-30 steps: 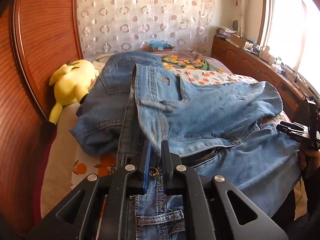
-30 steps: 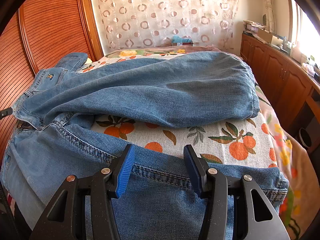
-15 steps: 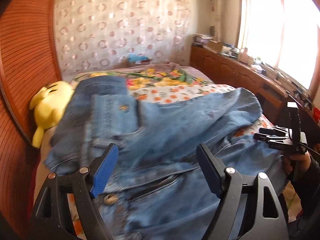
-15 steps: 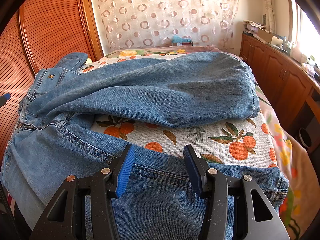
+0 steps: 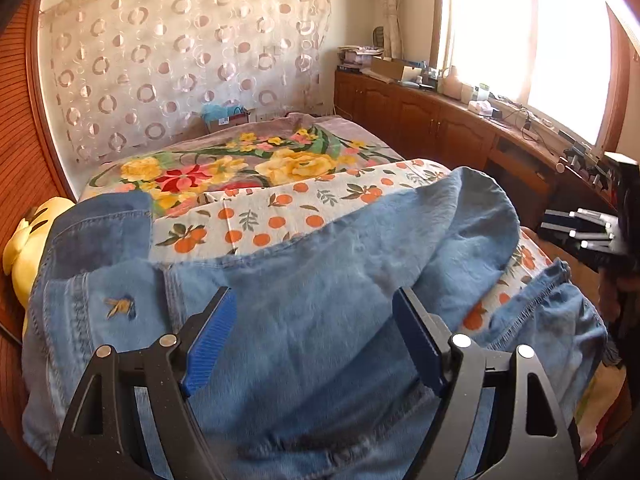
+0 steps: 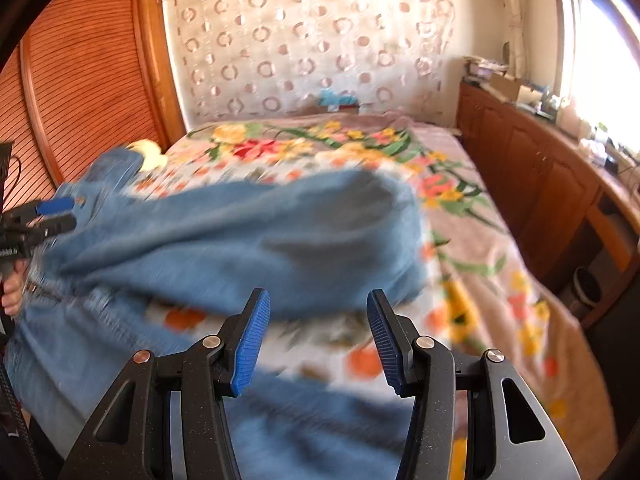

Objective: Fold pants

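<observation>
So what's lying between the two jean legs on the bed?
A bare strip of orange-print sheet separates the jeans legs, in the left wrist view.

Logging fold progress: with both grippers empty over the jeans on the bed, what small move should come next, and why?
Probably bring the right gripper down onto the near leg hem. Both it and the left gripper are open, and the jeans lie half folded, legs still apart.
</observation>
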A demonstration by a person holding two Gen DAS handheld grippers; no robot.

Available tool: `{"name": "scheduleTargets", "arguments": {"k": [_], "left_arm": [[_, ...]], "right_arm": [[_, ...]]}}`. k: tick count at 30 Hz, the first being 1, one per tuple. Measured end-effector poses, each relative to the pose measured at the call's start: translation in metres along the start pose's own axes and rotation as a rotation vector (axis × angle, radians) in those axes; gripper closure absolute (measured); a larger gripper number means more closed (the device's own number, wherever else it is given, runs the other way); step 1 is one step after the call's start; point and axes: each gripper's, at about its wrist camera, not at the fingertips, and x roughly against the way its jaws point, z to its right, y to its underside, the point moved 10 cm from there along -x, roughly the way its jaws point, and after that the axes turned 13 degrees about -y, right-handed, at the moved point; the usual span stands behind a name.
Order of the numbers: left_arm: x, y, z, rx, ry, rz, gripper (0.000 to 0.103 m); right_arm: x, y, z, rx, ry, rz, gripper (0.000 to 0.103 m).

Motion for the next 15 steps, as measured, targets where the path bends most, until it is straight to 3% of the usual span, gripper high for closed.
{"name": "scheduleTargets", "arguments": {"k": [4,11,15], "left_arm": [[-0.019,-0.016,-0.009,-0.01,-0.029,-0.013,0.022],[-0.051,-0.028,-0.029,0.009,-0.057,-0.056,0.022],[-0.069,-0.029,-0.025,0.018,-0.044,-0.067,0.022]], "right_arm": [[-0.005,-0.034,0.04,-0.004,0.054,0.013,0.051],[-0.056,-0.071,0.075,-0.065,0.022,-0.017,0.051],[-0.085,-0.074,0.09,-0.112,-0.007,-0.068,0.051]]}}
